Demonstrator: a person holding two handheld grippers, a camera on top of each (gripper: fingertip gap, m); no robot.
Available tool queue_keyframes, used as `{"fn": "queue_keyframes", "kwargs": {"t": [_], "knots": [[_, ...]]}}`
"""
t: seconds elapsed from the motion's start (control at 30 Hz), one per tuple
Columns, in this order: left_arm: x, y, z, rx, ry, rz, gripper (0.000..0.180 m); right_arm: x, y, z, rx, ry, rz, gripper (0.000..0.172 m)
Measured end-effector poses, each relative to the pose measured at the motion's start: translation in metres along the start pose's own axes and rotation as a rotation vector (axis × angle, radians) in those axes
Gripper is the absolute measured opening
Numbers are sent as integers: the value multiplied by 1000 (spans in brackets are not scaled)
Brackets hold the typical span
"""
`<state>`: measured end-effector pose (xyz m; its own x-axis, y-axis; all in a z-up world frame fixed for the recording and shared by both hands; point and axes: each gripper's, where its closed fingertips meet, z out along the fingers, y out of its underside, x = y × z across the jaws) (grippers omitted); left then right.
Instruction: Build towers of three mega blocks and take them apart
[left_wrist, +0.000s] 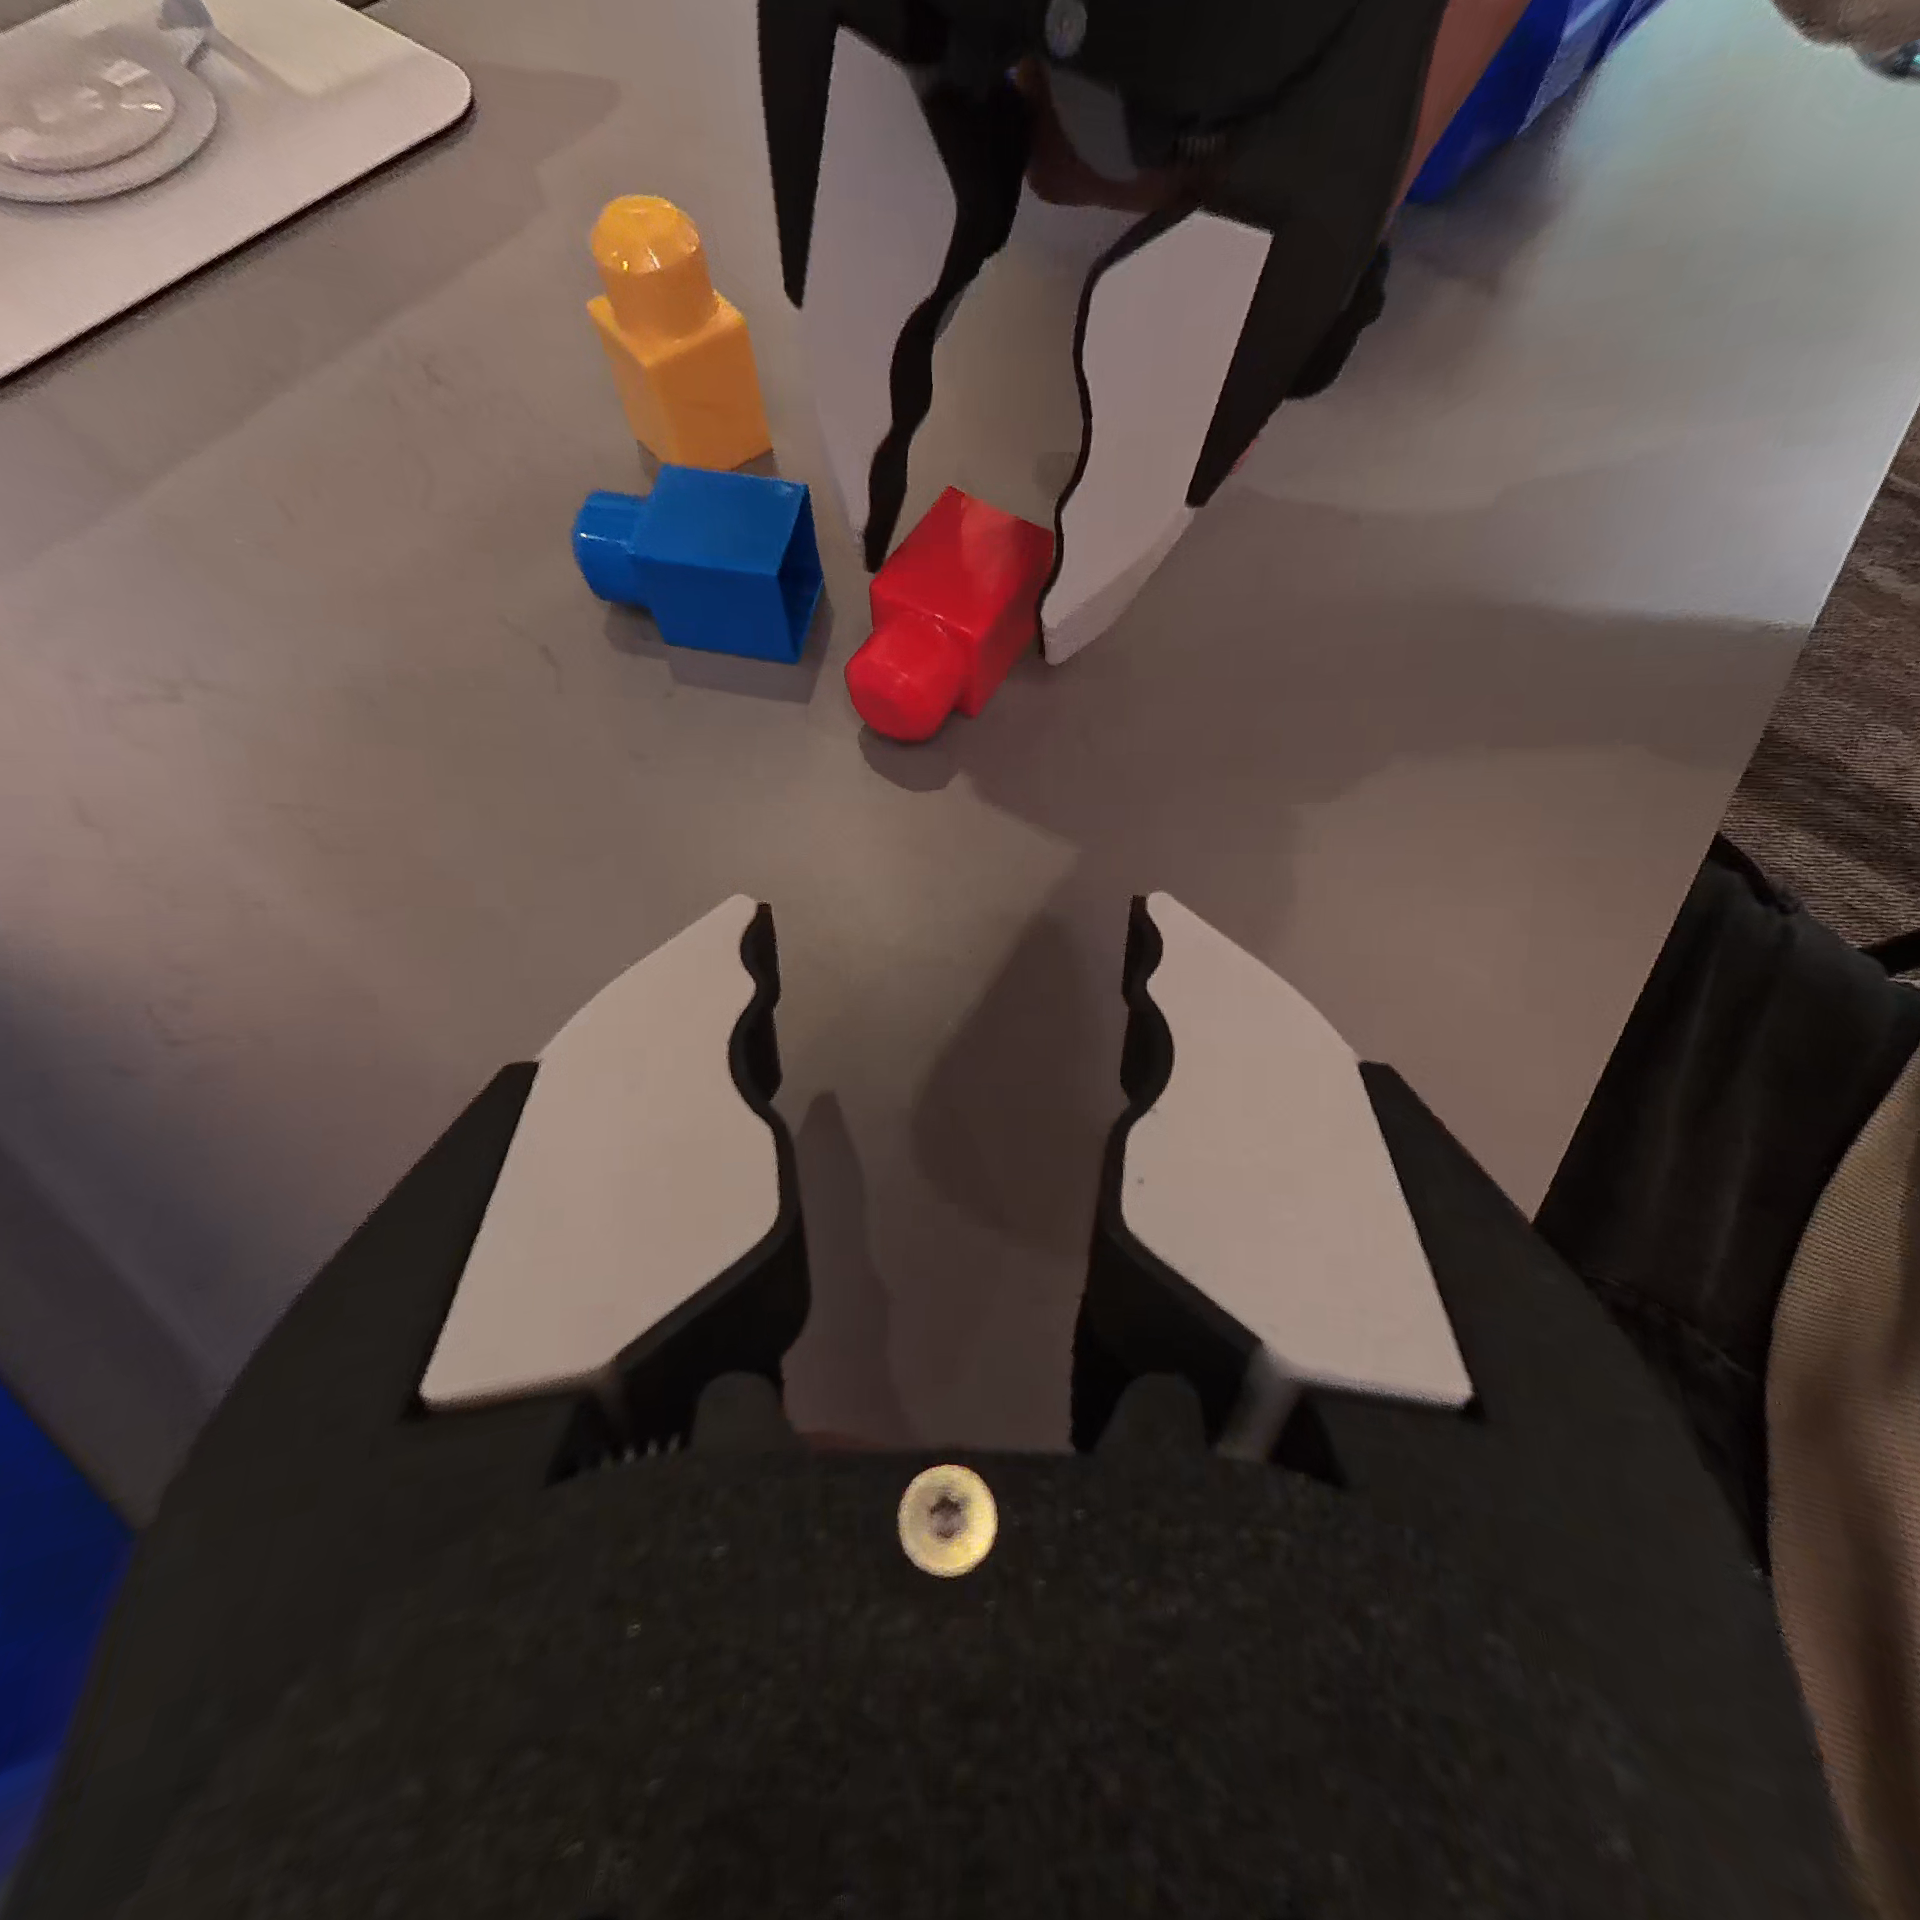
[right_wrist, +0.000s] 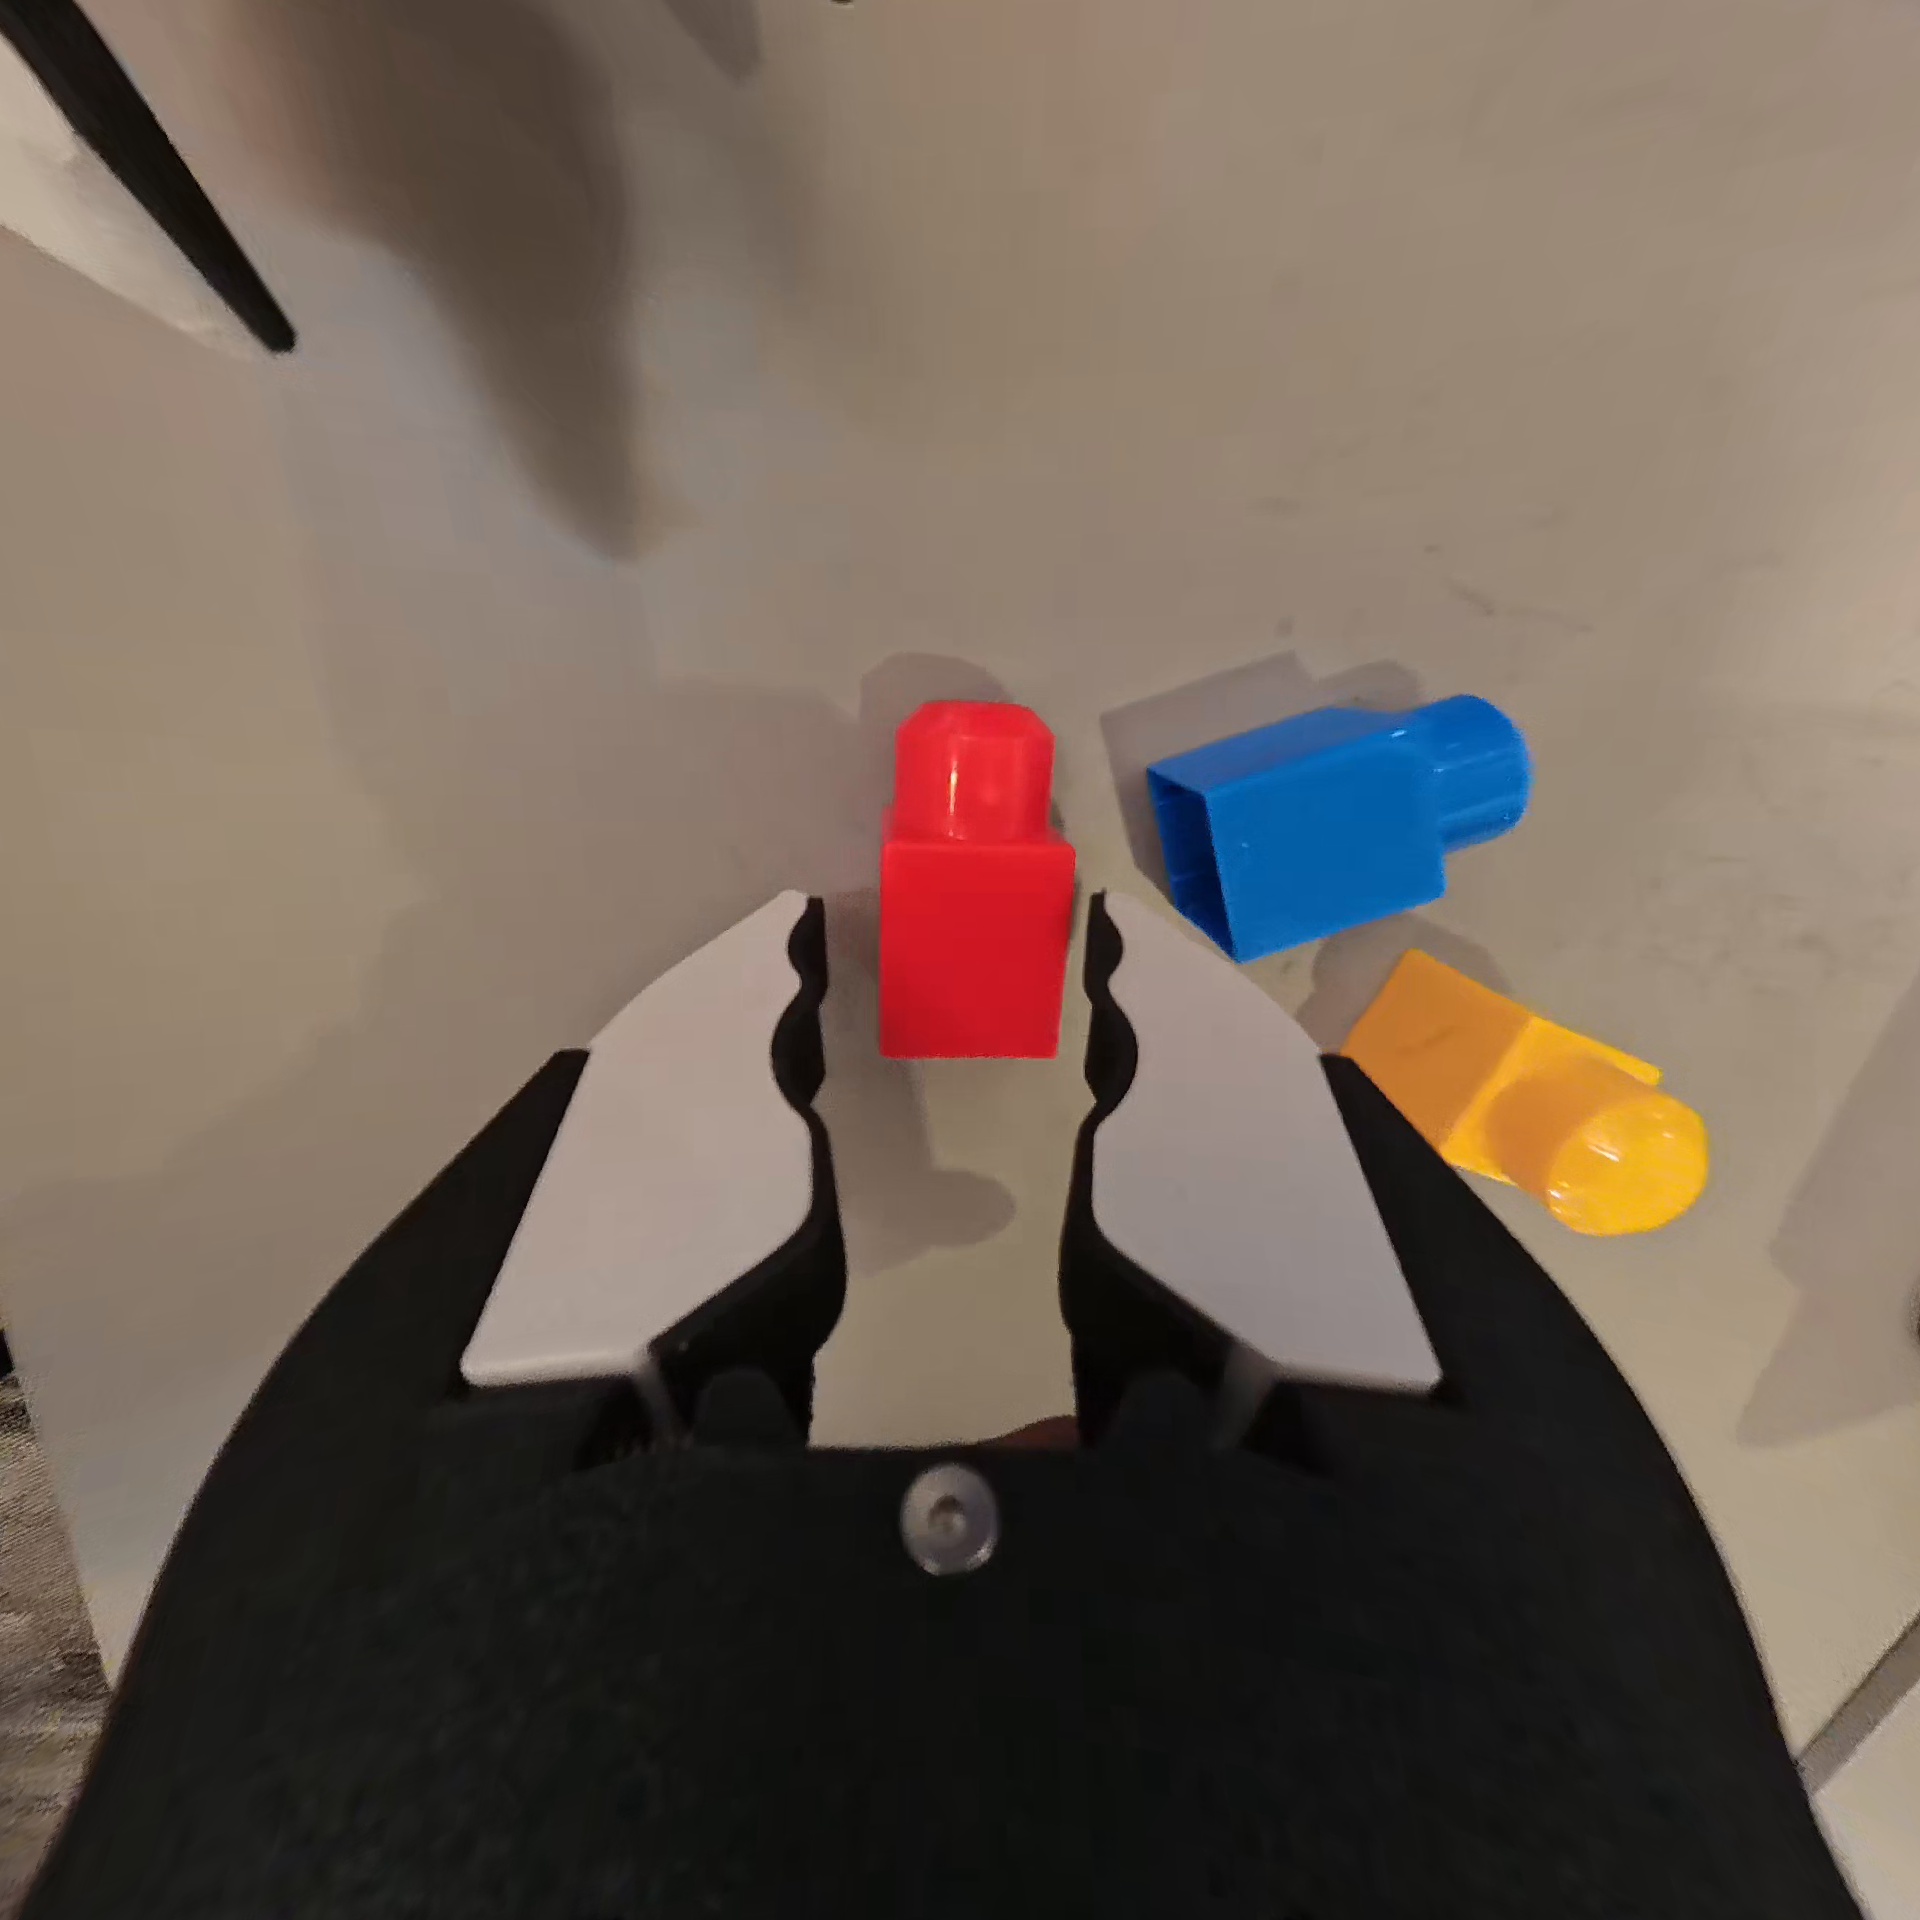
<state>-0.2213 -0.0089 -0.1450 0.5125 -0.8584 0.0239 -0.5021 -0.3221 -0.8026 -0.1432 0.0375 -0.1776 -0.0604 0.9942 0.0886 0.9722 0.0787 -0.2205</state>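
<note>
Three mega blocks sit on the grey table. The red block lies on its side, stud toward my left gripper. The blue block lies on its side beside it. The orange block stands upright behind the blue one. My right gripper is open and straddles the red block, with a small gap at each pad. It also shows in the left wrist view. The blue block and orange block lie to its right. My left gripper is open and empty, above bare table short of the blocks.
A light placemat with plates lies at the far left. The table's edge runs down the right side, with a person's clothing beyond it. A blue object sits at the top right.
</note>
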Motion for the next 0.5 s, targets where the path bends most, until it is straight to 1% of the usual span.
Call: {"fn": "queue_keyframes", "kwargs": {"t": [0.03, 0.1, 0.17, 0.27, 0.37, 0.5], "knots": [[0, 0, 1, -1, 4, -5, 64, -1, 1, 3, -9, -2, 2, 47], [1, 2, 3, -11, 13, -14, 65, 1, 2, 7, -14, 10, -10, 37], [1, 4, 5, -23, 12, -18, 65, 0, -1, 8, 8, 4, 0, 36], [1, 8, 8, -44, 0, -21, 66, 1, -1, 3, 37, 68, 0, 36], [-1, 11, 10, -65, -22, -17, 66, -3, -2, -20, 166, 149, 56, 36], [0, 11, 15, -77, -28, -38, 66, -12, 7, -65, 422, 333, 205, 36]]}}
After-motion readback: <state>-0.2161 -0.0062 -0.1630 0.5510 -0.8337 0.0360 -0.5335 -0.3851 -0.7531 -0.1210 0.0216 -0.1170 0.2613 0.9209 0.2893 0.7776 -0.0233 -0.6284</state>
